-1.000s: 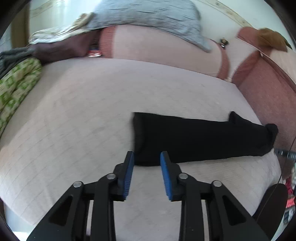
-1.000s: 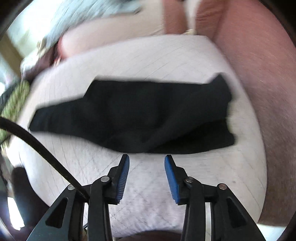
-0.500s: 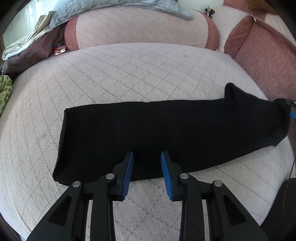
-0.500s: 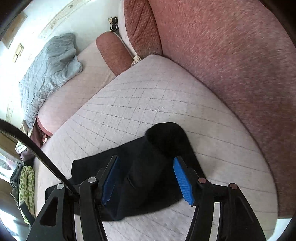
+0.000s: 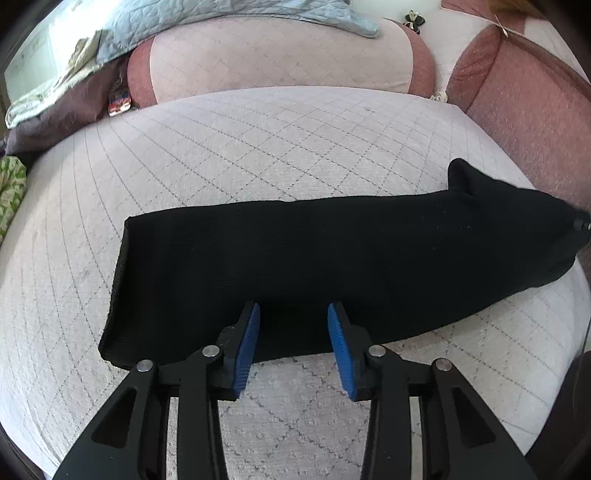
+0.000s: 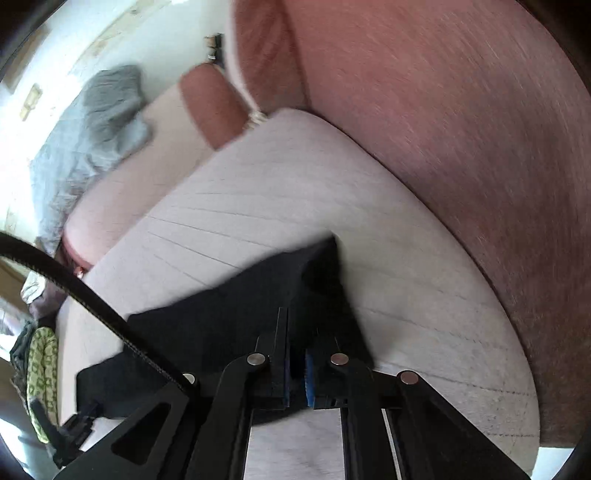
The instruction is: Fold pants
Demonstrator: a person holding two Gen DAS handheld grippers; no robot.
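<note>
While the right gripper (image 6: 297, 363) pinches the pants (image 5: 332, 266) at their right end, the left gripper (image 5: 293, 343) – jaws opening, straddling the near edge, not yet gripping – could let that side drag and crease.

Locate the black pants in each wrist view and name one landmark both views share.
Left wrist: the black pants stretch across the middle, from left of centre to the right edge, on the quilted cushion.
Right wrist: the pants lie in the lower centre-left.
Shared landmark: the grey-blue blanket, top in the left view, upper left in the right.
</note>
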